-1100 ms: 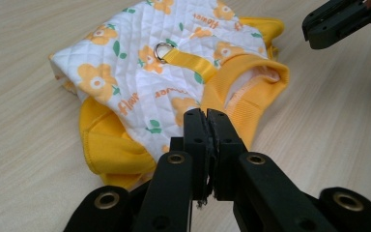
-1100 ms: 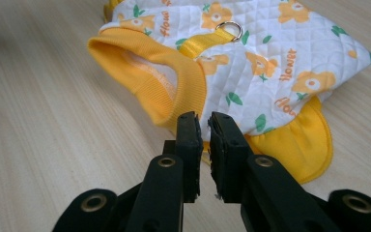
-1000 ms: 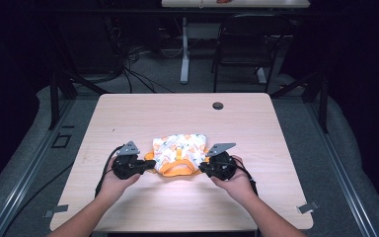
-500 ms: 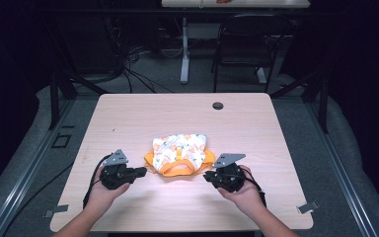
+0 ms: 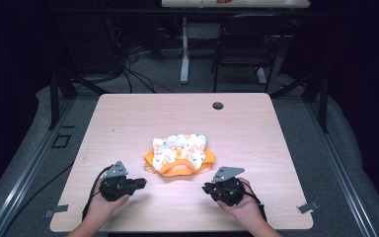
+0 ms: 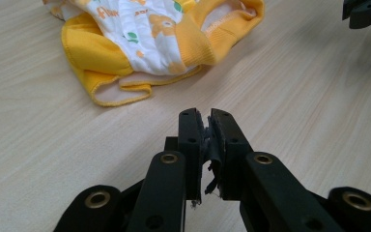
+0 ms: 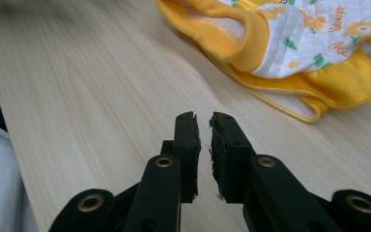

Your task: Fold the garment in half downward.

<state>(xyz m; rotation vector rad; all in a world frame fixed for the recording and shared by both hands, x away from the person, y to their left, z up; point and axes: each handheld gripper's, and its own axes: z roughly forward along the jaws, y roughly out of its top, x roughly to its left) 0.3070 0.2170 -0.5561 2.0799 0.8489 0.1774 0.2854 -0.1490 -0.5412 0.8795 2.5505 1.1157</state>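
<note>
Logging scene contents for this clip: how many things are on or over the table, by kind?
Garment: 1 (yellow with white print)
Tongs: 2, left and right
Hole cap in the table: 1
Total: 4

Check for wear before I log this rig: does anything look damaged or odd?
Yes: the left gripper has torn, frayed black padding hanging between its fingers. The folded yellow-and-white printed baby garment lies untouched.
</note>
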